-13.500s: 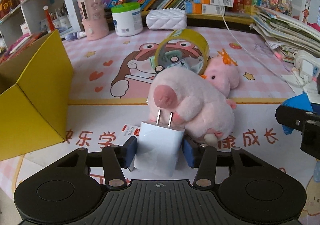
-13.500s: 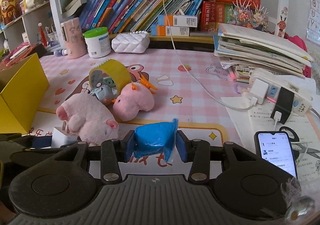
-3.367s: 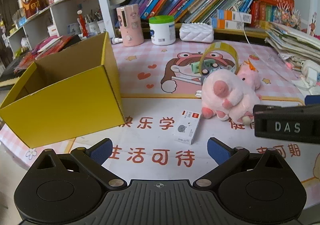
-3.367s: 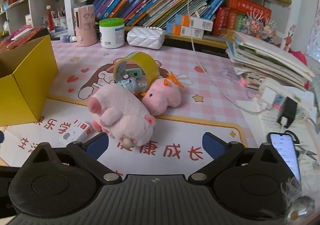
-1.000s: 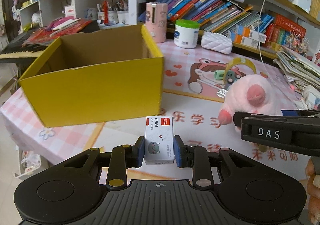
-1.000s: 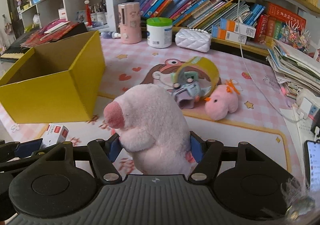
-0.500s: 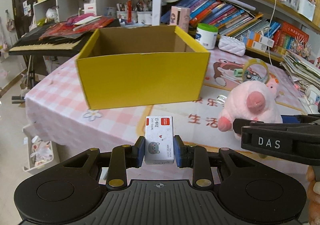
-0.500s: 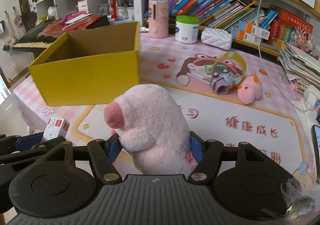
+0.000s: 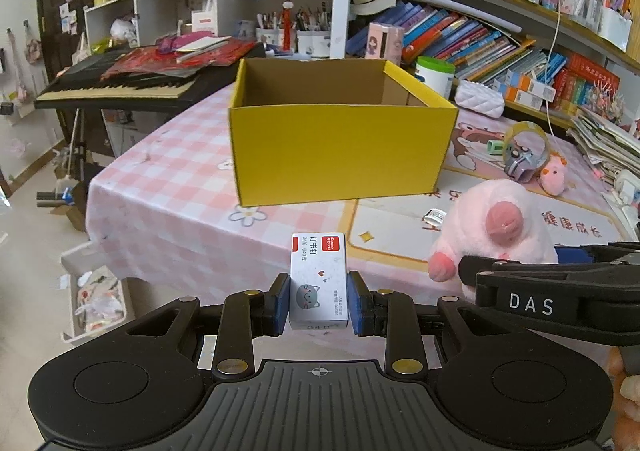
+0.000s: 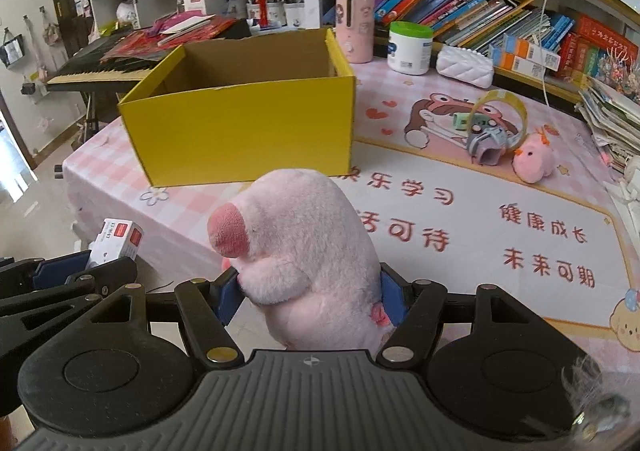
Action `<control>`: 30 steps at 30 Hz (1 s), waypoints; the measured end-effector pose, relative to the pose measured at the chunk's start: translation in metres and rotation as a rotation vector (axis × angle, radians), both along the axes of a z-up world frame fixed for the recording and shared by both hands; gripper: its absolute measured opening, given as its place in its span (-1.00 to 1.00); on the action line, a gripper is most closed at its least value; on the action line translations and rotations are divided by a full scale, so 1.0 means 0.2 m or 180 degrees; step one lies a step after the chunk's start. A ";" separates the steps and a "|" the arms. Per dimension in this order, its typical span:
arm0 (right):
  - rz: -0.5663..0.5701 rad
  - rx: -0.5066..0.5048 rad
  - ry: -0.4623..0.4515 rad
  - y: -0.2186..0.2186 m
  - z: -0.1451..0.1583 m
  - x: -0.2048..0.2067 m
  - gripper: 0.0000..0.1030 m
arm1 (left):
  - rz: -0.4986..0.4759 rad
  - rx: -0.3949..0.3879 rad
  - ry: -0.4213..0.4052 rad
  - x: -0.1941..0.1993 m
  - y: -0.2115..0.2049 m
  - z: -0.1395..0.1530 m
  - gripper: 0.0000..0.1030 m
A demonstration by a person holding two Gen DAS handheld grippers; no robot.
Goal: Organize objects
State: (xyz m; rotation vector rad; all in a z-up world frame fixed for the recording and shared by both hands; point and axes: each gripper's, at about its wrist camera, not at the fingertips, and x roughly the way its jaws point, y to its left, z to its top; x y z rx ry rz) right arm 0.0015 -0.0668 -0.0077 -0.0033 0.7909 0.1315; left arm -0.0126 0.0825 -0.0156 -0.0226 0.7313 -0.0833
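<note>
My left gripper (image 9: pixel 319 303) is shut on a small white staple box (image 9: pixel 318 279) with a red label, held in the air short of the table's near edge. My right gripper (image 10: pixel 310 291) is shut on a big pink plush pig (image 10: pixel 304 247), which also shows in the left wrist view (image 9: pixel 494 227). The open yellow cardboard box (image 9: pixel 340 149) stands on the table ahead; it also shows in the right wrist view (image 10: pixel 240 127). Its inside bottom is hidden. The left gripper and staple box show at the left of the right wrist view (image 10: pixel 116 243).
A tape roll (image 10: pixel 498 119), a small grey toy (image 10: pixel 486 145) and a small pink plush (image 10: pixel 532 161) lie on the mat at the right. A keyboard (image 9: pixel 116 85) stands left of the table. Bookshelves, a pink cylinder (image 10: pixel 354 27) and a white jar (image 10: pixel 410 49) line the back.
Both grippers have pulled back and up from the table with their loads, and swung left; the yellow box now sits centred ahead and farther off.
</note>
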 end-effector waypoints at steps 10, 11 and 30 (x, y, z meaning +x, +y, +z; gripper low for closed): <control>0.0087 0.0013 0.0004 0.14 -0.01 -0.06 0.28 | 0.0065 0.0004 -0.0044 -0.07 0.13 0.01 -0.46; 0.0094 0.0011 0.0003 0.14 -0.01 -0.06 0.28 | 0.0069 0.0001 -0.0050 -0.07 0.14 0.02 -0.46; -0.0056 0.0102 -0.0513 0.11 0.18 0.09 0.28 | 0.0088 -0.0139 -0.0482 0.08 0.18 0.17 -0.46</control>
